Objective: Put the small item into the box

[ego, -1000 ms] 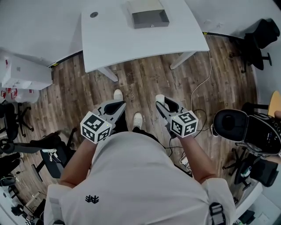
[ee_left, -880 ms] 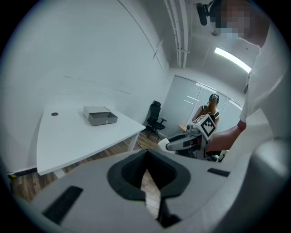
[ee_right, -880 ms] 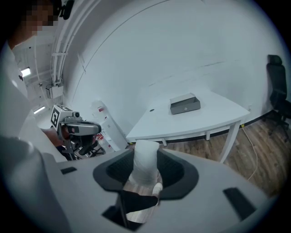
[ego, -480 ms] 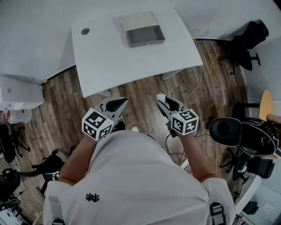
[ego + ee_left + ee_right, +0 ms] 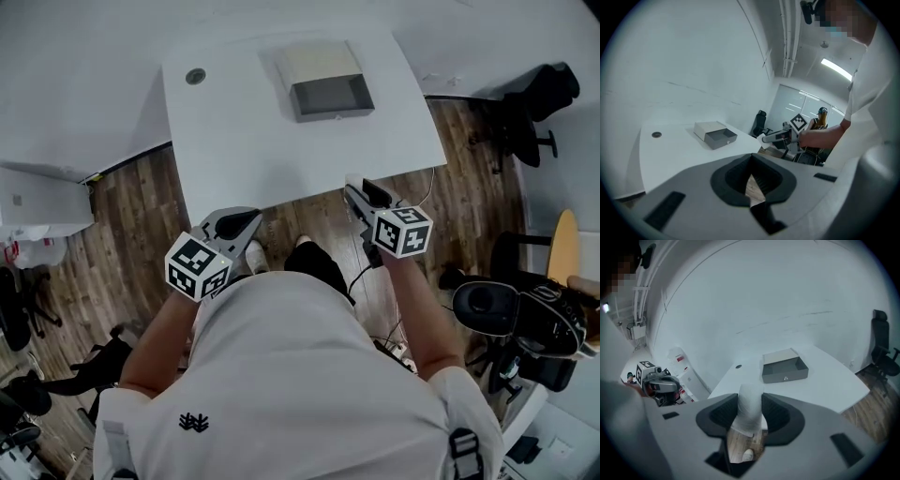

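Since half a second ago the right gripper [image 5: 354,192] has risen in the head view to the near edge of the white curved table [image 5: 253,141]. The left gripper [image 5: 242,223] has slid slightly toward the lower left, and the table has shifted right.

The table fills the upper middle of the head view, with brown wood-plank floor [image 5: 131,216] below it. The person's white shirt [image 5: 281,375] covers the lower middle and bears a small black emblem low on its left, which is not lettering. Each gripper carries a cube of black-and-white square markers. Red print on white cartons at the left of the right gripper view is too small to read.

The grey rectangular open-topped box [image 5: 330,95] sits at the table's upper middle, with a pale panel behind it and a small knob on its front wall.

The right gripper's jaws are clamped on the small white cylinder-like item [image 5: 750,416]. Its long axis runs along the jaws, its far end pointing past the tips toward the table and box. It is well apart from the box.

The left gripper's jaws meet at their tips with nothing between them.

A small dark round grommet [image 5: 195,76] lies at the table's upper left.
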The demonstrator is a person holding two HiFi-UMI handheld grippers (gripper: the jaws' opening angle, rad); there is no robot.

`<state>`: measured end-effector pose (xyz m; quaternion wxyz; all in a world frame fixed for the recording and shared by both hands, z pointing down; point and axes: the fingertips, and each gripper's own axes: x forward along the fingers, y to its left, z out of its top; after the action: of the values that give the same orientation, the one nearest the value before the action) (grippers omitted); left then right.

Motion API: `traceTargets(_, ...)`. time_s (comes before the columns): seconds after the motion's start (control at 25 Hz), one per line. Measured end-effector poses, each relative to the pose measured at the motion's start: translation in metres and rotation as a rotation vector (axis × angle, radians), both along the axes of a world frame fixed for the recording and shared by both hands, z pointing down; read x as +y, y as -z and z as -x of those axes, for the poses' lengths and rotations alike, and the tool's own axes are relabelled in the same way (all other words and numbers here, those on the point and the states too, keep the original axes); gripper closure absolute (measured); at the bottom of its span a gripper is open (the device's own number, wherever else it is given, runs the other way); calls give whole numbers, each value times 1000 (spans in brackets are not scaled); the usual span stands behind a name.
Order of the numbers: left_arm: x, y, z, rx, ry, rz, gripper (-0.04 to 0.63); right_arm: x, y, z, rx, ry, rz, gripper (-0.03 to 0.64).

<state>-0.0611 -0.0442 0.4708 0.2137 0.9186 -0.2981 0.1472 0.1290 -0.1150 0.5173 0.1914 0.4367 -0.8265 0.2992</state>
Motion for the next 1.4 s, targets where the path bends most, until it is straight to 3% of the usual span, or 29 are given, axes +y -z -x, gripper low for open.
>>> traceTargets(0.4, -52, 16, 8, 2, 151, -36, 589, -127, 0, 12, -4, 74, -8, 453)
traceTargets(0.8, -91, 21, 1, -12, 306, -49, 589, -227, -40, 11, 67, 155, 43, 451)
traceTargets(1.4, -114, 19, 3, -68, 417, -26, 589, -293, -113, 20, 125, 167, 198, 451)
